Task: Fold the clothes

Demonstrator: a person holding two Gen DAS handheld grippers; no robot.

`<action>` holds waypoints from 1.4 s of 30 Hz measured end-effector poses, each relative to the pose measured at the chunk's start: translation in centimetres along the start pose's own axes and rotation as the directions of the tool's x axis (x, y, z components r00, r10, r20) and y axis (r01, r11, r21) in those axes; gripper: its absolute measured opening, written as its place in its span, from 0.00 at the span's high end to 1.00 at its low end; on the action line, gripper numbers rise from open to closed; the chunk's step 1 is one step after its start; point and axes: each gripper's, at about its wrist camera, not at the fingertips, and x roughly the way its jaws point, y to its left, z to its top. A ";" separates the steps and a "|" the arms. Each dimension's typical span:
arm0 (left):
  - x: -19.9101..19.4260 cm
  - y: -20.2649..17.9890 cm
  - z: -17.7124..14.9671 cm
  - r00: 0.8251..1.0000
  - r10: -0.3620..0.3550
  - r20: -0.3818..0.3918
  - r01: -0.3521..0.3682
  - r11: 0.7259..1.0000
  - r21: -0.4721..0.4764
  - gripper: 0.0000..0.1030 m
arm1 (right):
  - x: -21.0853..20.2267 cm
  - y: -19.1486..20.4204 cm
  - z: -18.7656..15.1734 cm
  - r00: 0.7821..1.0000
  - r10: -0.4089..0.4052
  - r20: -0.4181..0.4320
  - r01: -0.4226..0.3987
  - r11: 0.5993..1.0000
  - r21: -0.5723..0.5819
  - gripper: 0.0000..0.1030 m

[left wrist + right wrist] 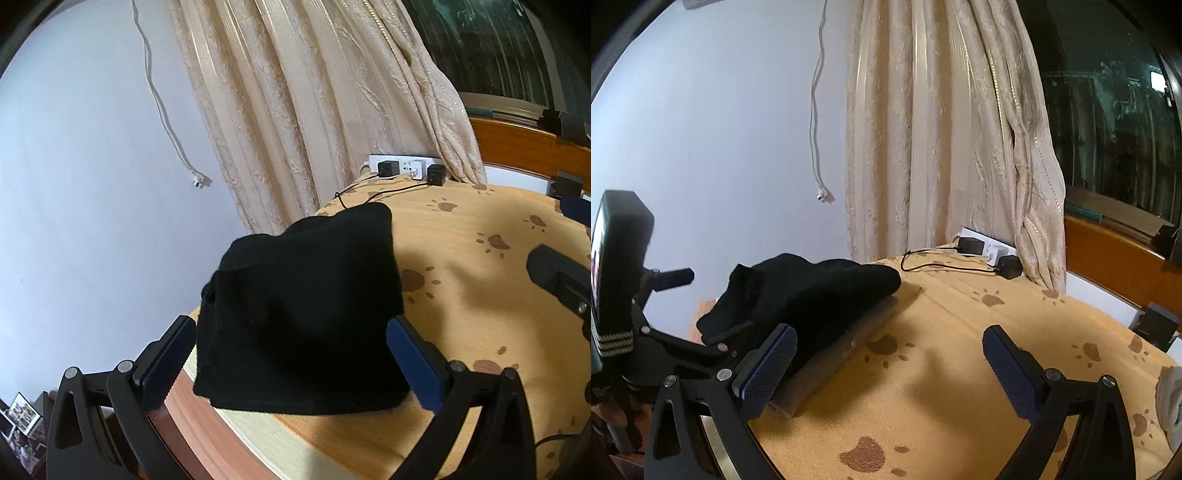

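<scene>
Noting both tools agape and empty: our left tool [291, 354] straddles the folded black garment [303, 314] at the bed's [480, 295] left edge; right tool [890, 365] waits beside. Risk: a nudge could slide the bundle overboard.

Folded garment [299, 314] on bed [480, 295] corner, curtain [314, 110] behind
</scene>
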 end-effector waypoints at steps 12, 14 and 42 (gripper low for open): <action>-0.5 0.6 -0.7 0.999 -0.033 -0.024 0.031 0.998 -0.063 0.00 | -0.6 0.4 0.3 1.000 0.007 0.008 -0.006 1.000 -0.017 0.01; -0.3 0.9 -0.8 0.999 -0.037 -0.028 0.035 0.997 -0.072 0.00 | -0.6 0.4 0.3 1.000 0.014 0.011 -0.014 1.000 -0.010 0.01; -1.1 3.4 -1.8 0.999 -0.021 -0.040 0.015 0.990 -0.140 0.00 | -1.2 1.9 0.3 0.999 0.048 0.014 -0.048 0.998 -0.051 0.01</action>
